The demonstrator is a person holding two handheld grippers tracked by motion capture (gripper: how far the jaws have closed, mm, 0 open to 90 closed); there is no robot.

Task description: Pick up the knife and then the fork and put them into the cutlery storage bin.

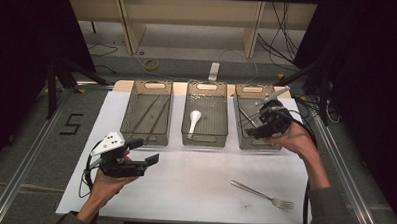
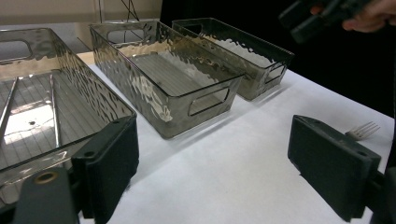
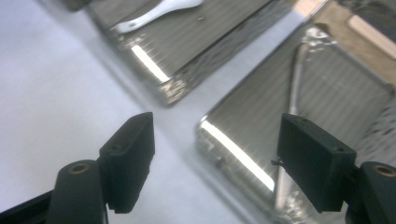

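Note:
A metal fork lies on the white table sheet at the front right, also seen as the fork past my left jaws. My left gripper hovers level at the front left; the gripper is open and empty, facing the bins. My right gripper hangs over the near end of the right bin; the gripper is open with nothing between its jaws. Under it a metal utensil lies in that bin.
Three clear bins stand in a row at the back. The left bin holds long thin sticks. A white spoon lies in the middle bin. Cables trail on the floor beyond the table.

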